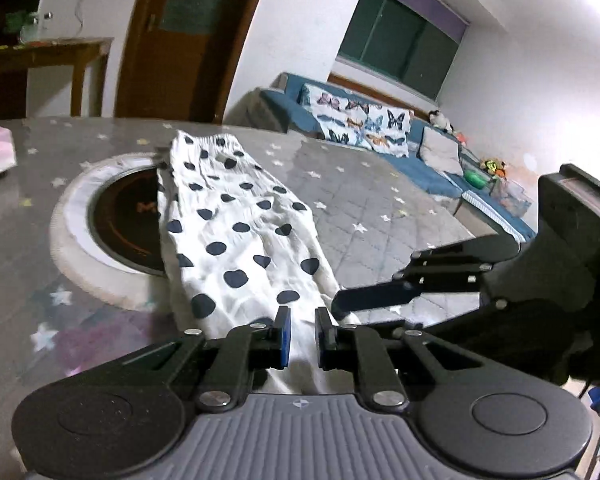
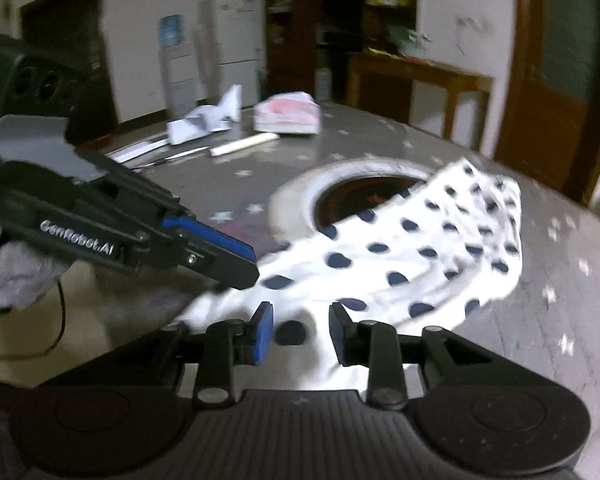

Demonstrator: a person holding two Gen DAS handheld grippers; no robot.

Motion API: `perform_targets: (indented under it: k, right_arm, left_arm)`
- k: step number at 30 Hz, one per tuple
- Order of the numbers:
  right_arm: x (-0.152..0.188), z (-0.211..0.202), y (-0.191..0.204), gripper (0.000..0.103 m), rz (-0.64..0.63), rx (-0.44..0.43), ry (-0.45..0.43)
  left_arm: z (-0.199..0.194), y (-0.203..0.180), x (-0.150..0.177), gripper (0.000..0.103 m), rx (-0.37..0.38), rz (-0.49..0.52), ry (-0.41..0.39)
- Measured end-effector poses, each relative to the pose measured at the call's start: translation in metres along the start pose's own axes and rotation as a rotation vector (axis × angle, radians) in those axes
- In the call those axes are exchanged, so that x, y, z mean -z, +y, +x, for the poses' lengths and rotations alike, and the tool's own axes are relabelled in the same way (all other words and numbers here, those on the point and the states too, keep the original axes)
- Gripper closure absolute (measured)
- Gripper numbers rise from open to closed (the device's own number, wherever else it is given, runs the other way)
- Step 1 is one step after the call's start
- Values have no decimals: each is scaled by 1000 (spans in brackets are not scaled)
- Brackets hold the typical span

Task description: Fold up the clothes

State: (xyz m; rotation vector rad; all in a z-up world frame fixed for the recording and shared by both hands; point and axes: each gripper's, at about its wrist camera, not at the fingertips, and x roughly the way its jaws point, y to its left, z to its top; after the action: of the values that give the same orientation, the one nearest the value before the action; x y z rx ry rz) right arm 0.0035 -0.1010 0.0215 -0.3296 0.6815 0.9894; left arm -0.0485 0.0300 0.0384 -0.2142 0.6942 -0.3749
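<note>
On the grey table (image 1: 380, 200), at left, we see a round hob (image 1: 124, 220) with the spotted garment (image 1: 236, 232) lying partly over it. Our left gripper (image 1: 302, 334) is narrowly parted with white cloth between its pads. Our right gripper (image 2: 300, 330) gapes wider, cloth between its fingers, ungripped.
</note>
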Motion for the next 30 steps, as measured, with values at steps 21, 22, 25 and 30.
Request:
perform_targets:
  k: [21, 22, 25, 30]
  right_arm:
    - [-35, 43, -109, 73, 161, 147, 0]
    - [-36, 50, -117, 73, 171, 153, 5]
    - [-32, 71, -138, 73, 208, 179, 37]
    - [-36, 73, -156, 73, 209, 186, 66]
  left_arm:
    - [58, 44, -31, 90, -41, -62, 114]
    - [63, 48, -31, 90, -53, -67, 124]
    - [71, 59, -27, 90, -66, -96, 151]
    - [69, 68, -23, 90, -53, -120, 152]
